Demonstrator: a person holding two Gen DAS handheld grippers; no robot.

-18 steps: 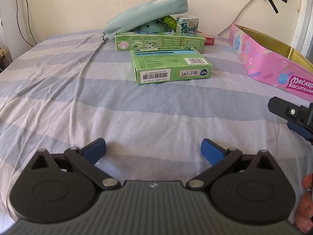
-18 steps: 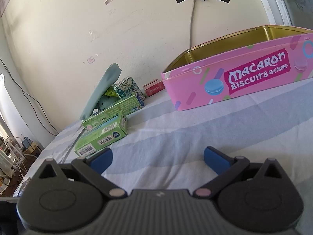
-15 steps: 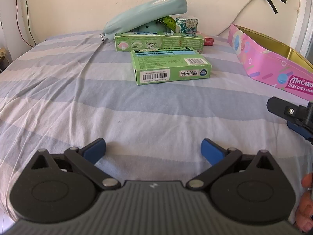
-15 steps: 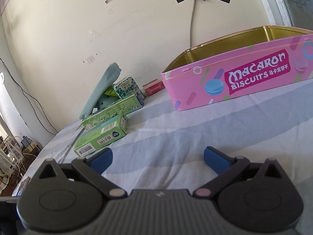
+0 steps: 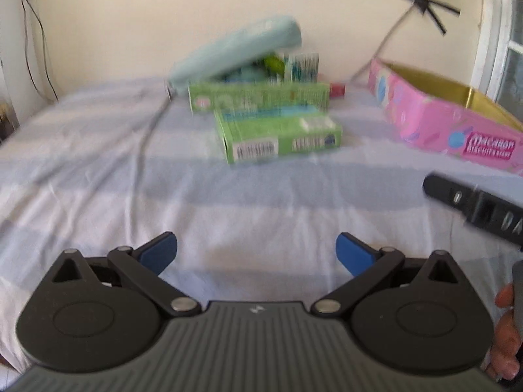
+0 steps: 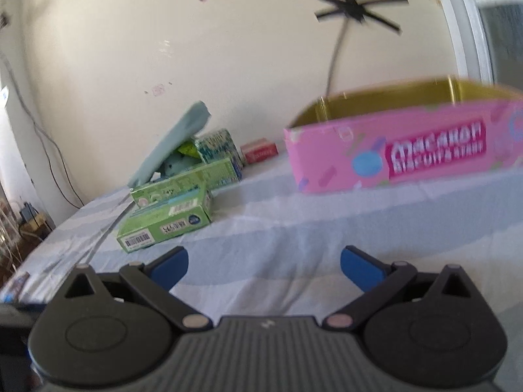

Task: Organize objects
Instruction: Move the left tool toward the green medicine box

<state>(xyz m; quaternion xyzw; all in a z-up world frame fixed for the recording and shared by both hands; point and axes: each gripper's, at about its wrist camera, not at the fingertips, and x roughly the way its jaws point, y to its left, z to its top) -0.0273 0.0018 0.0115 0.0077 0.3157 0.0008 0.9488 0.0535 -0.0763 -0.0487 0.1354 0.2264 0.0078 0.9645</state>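
Both my tools have lifted and tipped up a little since a moment ago, so the boxes now sit lower in my view and look blurry. My left tool (image 5: 256, 254) is wide apart with nothing in it, and so is my right tool (image 6: 264, 267).

The nearest green box (image 5: 280, 137) lies flat on the bed (image 5: 98, 170), straight ahead of my left tool and ahead to the left of my right one. It looks like thin card, so I think it is light and stiff but could squash. I would take it across its short sides.

Behind it is a second green box (image 5: 258, 99), touching it, with a soft teal pouch (image 5: 235, 54) leaning on top. The open pink biscuit tin (image 6: 402, 150) is ahead on the right. The bed in between is bare, so there is room to carry things over.
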